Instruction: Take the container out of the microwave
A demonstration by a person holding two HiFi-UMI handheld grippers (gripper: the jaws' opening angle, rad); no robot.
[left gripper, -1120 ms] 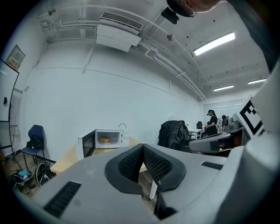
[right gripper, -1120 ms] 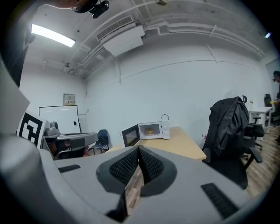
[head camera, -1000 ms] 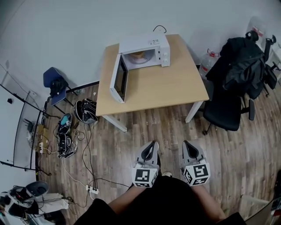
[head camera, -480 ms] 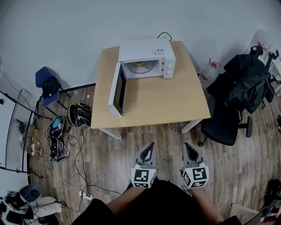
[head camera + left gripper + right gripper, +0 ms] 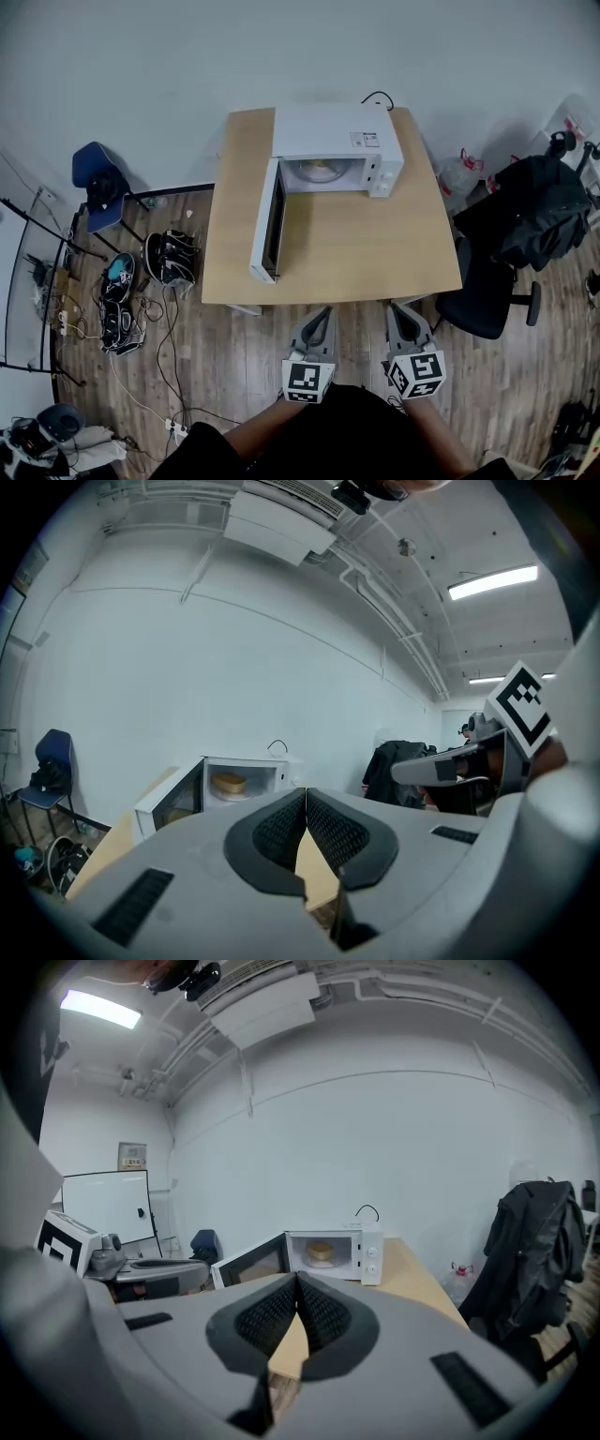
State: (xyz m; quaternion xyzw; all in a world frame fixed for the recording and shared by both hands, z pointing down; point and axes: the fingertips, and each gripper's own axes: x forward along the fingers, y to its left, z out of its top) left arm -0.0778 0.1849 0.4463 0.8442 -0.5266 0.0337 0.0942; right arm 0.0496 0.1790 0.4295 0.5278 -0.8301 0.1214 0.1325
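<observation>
The white microwave (image 5: 336,139) sits at the 12 o'clock end of the table (image 5: 375,253). Its door (image 5: 269,223) hangs wide open toward 7 o'clock. A round, yellowish container (image 5: 317,170) sits inside.

Wears a black top (image 5: 349,427) and works through two matching tools, the left gripper (image 5: 327,309) and the right gripper (image 5: 395,307), both pale grey, wedge-shaped and narrowing to a point. Bears at the rear of each a cube (image 5: 309,379) printed with black-and-white square markers. Shows at close range smooth moulded grey shells cut with black rectangular slots (image 5: 134,907), and black, finely ribbed pads (image 5: 278,832) set in dark curved surrounds.
</observation>
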